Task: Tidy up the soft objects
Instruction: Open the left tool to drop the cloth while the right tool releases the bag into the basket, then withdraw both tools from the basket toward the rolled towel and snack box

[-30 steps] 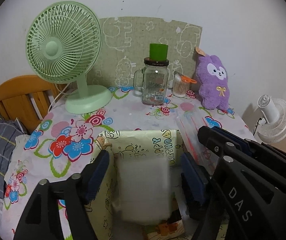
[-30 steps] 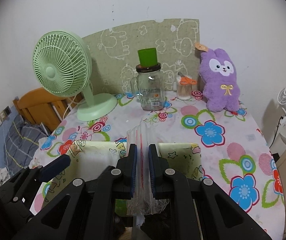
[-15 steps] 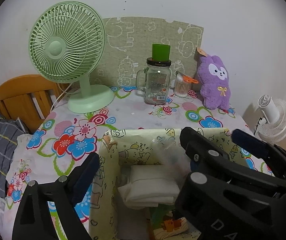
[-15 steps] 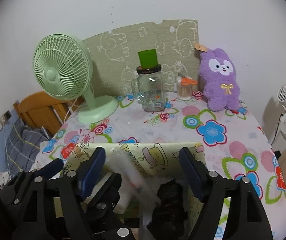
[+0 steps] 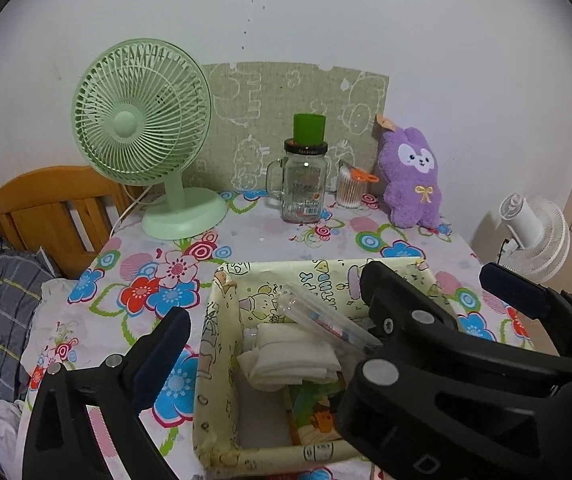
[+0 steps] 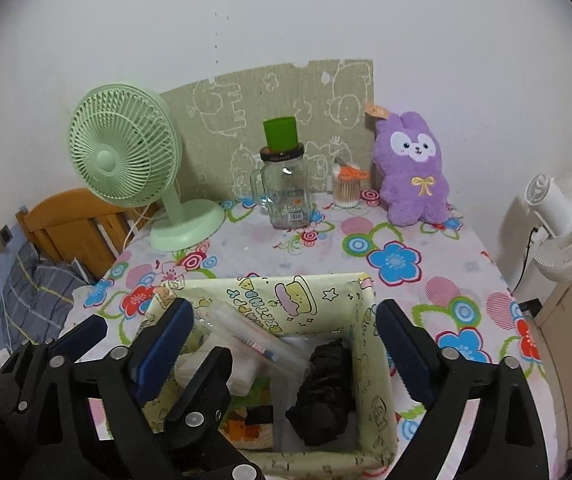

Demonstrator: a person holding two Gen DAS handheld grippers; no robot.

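The right gripper (image 6: 284,340) stands wide, its jaws having just been opening; nothing is pressed between its blue pads, and below the gap a clear plastic packet (image 6: 254,340) lies slanted in the yellow cartoon-print box (image 6: 359,296). The left gripper (image 5: 325,300) also stands wide, its jaws likewise having just been opening, with nothing gripped; one finger (image 5: 162,344) sits at 8 o'clock of the box, outside its left wall, the other at 3 o'clock. Inside the box the packet rests across a folded white cloth (image 5: 289,360), which lies toward the left wall, and a crumpled black cloth (image 6: 325,388) fills the right side; colourful print shows on the bottom. The box sits on the near part of the flowered tablecloth (image 6: 397,256). Far off at 12 o'clock stand a glass mug with a green cup on top (image 6: 286,188), at 10 o'clock a green fan (image 6: 126,160), at 1 o'clock a purple plush bunny (image 6: 413,172) against the wall.
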